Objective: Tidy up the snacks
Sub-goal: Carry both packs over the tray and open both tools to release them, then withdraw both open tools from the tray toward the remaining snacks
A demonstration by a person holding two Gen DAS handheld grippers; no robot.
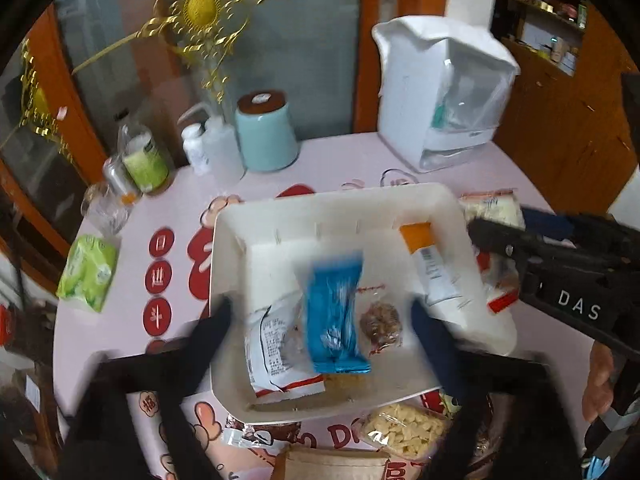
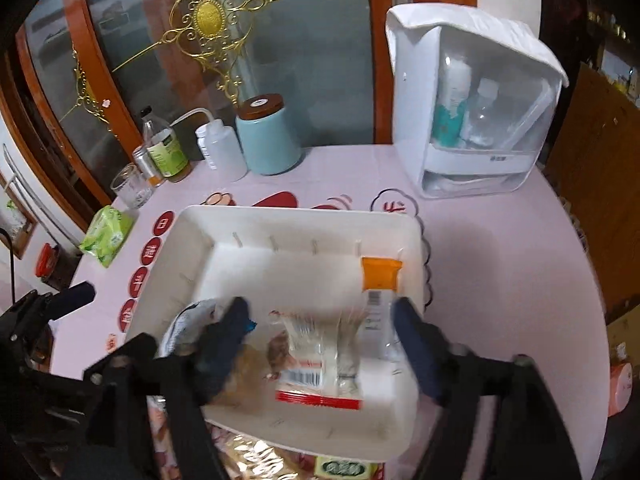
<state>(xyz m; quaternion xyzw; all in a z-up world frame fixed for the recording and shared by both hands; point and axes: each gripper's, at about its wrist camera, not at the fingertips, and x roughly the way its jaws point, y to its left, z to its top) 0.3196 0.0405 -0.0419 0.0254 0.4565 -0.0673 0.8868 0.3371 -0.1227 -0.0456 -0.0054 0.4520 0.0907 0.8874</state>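
Observation:
A white tray (image 1: 280,208) sits mid-table and holds several snacks: a blue packet (image 1: 334,312), a white printed packet (image 1: 276,344), a clear nut packet (image 1: 380,322) and an orange-topped white packet (image 1: 430,268). My left gripper (image 1: 324,324) is open above the tray, the blurred blue packet between its fingers and free of them. My right gripper (image 2: 320,332) is open above the tray (image 2: 280,216). A blurred clear packet with a red band (image 2: 320,364) lies between its fingers, apart from them. The right gripper also shows in the left wrist view (image 1: 496,236), over a packet (image 1: 492,208) beside the tray.
At the table's back stand a teal canister (image 1: 266,136), squeeze bottles (image 1: 216,148), a green-labelled bottle (image 1: 144,160), a glass (image 1: 104,208) and a white organiser box (image 1: 440,100). A green tissue pack (image 1: 88,272) lies left. More snack packets (image 1: 404,428) lie near the front edge.

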